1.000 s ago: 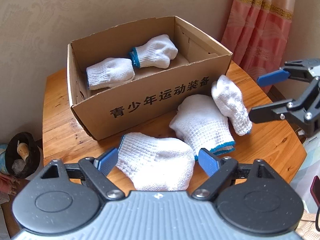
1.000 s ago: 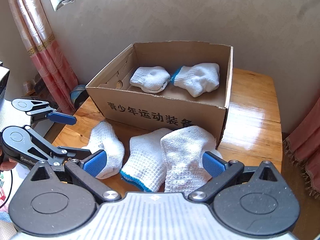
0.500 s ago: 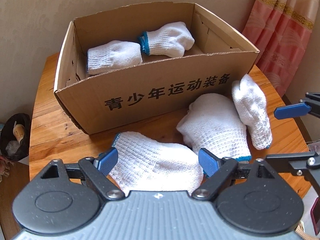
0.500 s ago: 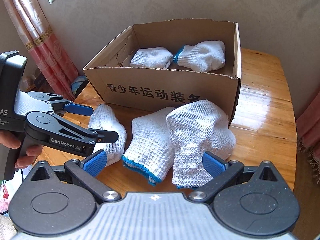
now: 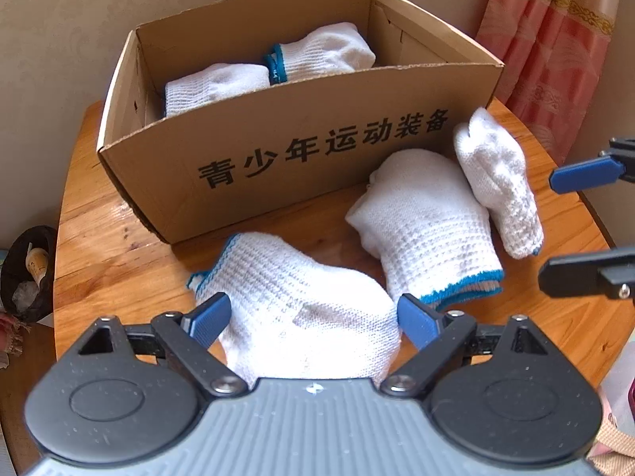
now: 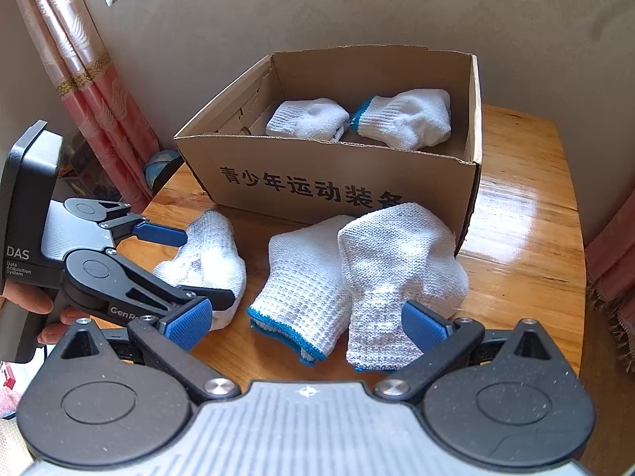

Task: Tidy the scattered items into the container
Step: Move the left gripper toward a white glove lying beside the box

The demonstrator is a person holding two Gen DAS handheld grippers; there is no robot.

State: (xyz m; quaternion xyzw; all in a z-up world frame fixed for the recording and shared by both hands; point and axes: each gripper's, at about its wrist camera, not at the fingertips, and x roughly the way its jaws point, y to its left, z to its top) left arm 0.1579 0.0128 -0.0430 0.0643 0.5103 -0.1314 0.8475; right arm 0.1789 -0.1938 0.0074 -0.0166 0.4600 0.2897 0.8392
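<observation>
An open cardboard box with black print stands on the wooden table and holds two white gloves. Three more white gloves with blue cuffs lie in front of it. My left gripper straddles the left glove; its jaws are opening and the glove rests on the table between the pads. My right gripper hangs open by the cuffs of the middle glove and the right glove.
A pink curtain hangs beside the table. A person's hand holds the left gripper's body. A dark round basket sits below the table's left edge. A wall rises right behind the box.
My left gripper has sunk closer over the left glove and, in the right wrist view, has come in to straddle it. The gloves and box have not moved.
</observation>
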